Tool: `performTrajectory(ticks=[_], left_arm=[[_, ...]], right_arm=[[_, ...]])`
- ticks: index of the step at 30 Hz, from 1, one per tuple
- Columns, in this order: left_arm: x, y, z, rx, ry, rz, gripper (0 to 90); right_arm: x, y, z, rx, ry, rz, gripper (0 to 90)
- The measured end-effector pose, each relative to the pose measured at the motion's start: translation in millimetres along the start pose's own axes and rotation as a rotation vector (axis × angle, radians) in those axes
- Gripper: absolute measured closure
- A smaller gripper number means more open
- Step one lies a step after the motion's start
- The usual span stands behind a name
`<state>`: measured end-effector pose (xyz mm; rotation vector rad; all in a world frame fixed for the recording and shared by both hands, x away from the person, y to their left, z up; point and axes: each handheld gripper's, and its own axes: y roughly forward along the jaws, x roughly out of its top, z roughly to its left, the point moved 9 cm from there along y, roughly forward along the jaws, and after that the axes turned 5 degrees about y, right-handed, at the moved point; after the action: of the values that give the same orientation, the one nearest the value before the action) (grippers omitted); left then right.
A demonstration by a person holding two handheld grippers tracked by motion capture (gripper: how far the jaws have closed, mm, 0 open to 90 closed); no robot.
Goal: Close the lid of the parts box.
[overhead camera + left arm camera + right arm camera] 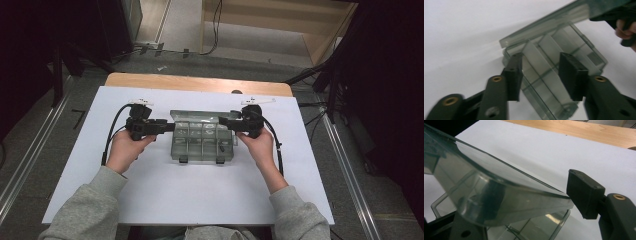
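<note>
A clear plastic compartment box point(202, 145) lies in the middle of the white board, its lid point(200, 116) tilted up at the far side. My right gripper point(222, 121) reaches in from the right and is shut on the lid's point(499, 182) edge, one pad point(584, 195) against its corner, with the box base point(544, 225) below. My left gripper point(171, 126) is at the box's far left corner. In the left gripper view its jaws point(541, 75) stand apart over the box's point(586, 55) end compartments, under the raised lid point(549, 22). The right gripper point(611, 12) shows far off at the lid's other end.
The white board point(200, 200) covers a wooden table whose bare edge point(200, 82) runs along the far side. Two dark latches point(183, 159) sit on the box's near wall. Cables trail from both grippers. Dark stands and floor rails flank the table.
</note>
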<state>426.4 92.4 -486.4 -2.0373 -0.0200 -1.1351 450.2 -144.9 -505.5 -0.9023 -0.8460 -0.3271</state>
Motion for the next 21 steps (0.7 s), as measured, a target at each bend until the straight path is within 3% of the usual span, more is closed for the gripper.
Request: performTrajectory(ticks=[5,21], left_arm=[[2.1,1.8,-7.2,-0.057,0.008,0.014,82.3],[13.3,9.3,-9.5,-0.062,0.02,0.001,84.0]], right_arm=[[-0.3,0.4,0.7,-0.002,-0.003,0.001,31.1],[-6.1,0.2,-3.3,-0.013,0.002,0.027,26.8]])
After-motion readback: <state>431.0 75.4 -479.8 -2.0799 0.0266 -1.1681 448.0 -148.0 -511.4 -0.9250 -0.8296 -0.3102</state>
